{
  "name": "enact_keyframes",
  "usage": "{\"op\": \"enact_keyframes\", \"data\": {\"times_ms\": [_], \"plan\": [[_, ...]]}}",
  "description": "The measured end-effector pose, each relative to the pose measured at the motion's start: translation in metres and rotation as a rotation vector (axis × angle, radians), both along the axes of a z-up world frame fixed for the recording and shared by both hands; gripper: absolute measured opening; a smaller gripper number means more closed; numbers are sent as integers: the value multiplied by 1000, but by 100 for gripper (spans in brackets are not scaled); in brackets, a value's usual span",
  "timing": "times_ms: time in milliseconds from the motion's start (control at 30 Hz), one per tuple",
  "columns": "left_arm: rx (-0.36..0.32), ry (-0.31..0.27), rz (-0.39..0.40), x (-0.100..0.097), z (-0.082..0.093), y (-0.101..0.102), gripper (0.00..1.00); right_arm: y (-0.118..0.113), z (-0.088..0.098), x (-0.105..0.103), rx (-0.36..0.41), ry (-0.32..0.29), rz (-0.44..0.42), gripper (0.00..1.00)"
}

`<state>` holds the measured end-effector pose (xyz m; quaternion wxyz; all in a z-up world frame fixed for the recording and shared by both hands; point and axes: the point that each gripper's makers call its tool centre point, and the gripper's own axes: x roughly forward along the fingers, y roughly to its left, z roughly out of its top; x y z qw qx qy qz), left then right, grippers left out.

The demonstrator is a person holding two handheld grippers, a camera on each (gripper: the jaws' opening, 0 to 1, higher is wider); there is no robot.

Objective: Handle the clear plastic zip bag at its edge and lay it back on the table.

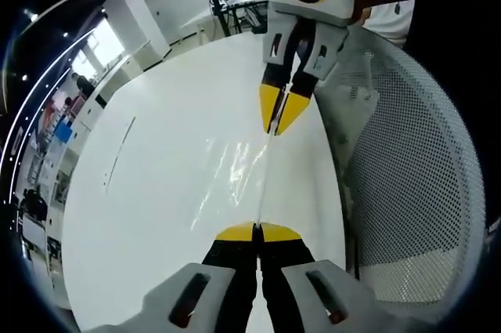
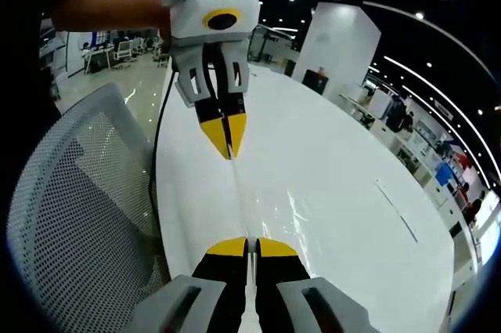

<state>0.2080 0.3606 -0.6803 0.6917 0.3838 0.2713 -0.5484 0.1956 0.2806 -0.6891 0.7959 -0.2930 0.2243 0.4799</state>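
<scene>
Stretching between both closed tongs (image 1: 257, 233) (image 2: 250, 247), zip bag (image 1: 235, 172) edge taut.

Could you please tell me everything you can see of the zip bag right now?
The bag is clear, thin plastic, visible mostly as glare streaks and a straight edge over the white table. It is stretched taut between the two tongs: the left tongs are shut on one end of that edge, the right tongs on the other. Its sheet spreads over the table; whether it touches the table cannot be told.
</scene>
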Motion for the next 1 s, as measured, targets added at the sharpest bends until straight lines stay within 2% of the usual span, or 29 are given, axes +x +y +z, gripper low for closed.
{"op": "enact_keyframes", "data": {"times_ms": [1000], "plan": [[0,1,16,1,1,6,0,-2,1,-1,2,1,-7,0]]}}
